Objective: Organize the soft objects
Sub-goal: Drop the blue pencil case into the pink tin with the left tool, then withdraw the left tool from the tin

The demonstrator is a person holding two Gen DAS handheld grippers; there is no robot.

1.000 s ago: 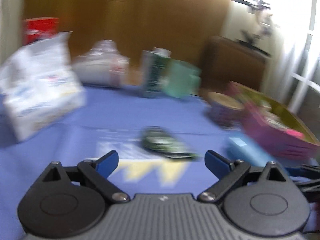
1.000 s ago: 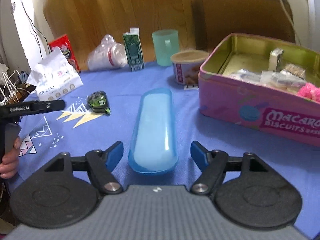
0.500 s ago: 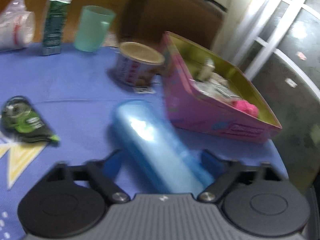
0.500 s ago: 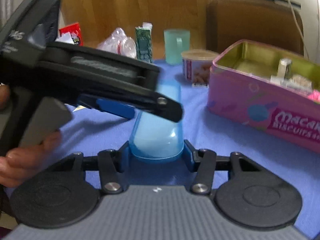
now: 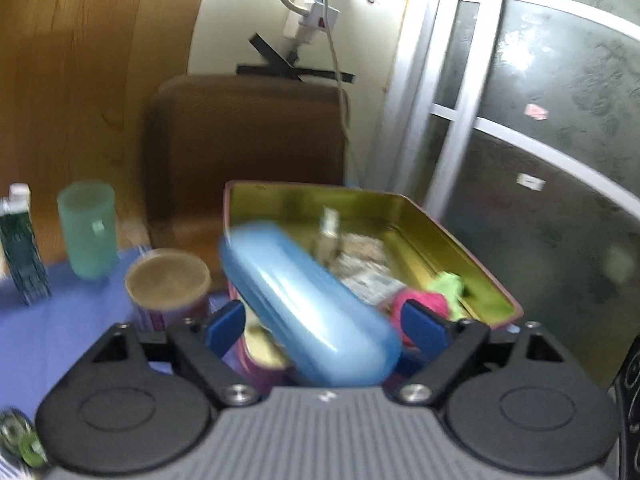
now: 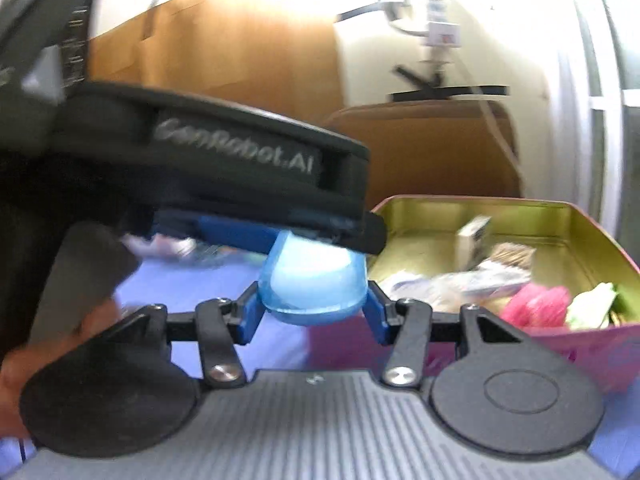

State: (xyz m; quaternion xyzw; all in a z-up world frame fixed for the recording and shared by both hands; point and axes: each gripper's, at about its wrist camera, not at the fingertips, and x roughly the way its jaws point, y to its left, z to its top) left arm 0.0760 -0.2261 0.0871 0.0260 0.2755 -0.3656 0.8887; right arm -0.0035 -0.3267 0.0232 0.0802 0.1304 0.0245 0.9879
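- Left tool [image 5: 323, 322]: jaws standing wide and having just been opening, blue case [image 5: 308, 308] lying between them, pads not pressing.
- Right tool [image 6: 312, 312]: clamping one end of the case, lower centre.
- One case, one pink tin [image 6: 472, 204] at right, already holding several items; case not yet going in.

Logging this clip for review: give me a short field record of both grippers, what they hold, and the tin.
right gripper: shut on blue case near end; jaws closed within the last second
left gripper: open, jaws just opened further; blue case between them, pads not pressing
blue case: raised, far end above tin near edge
tin: open; holds pink ball, green soft item, packets
beside tin: paper cup, green tumbler
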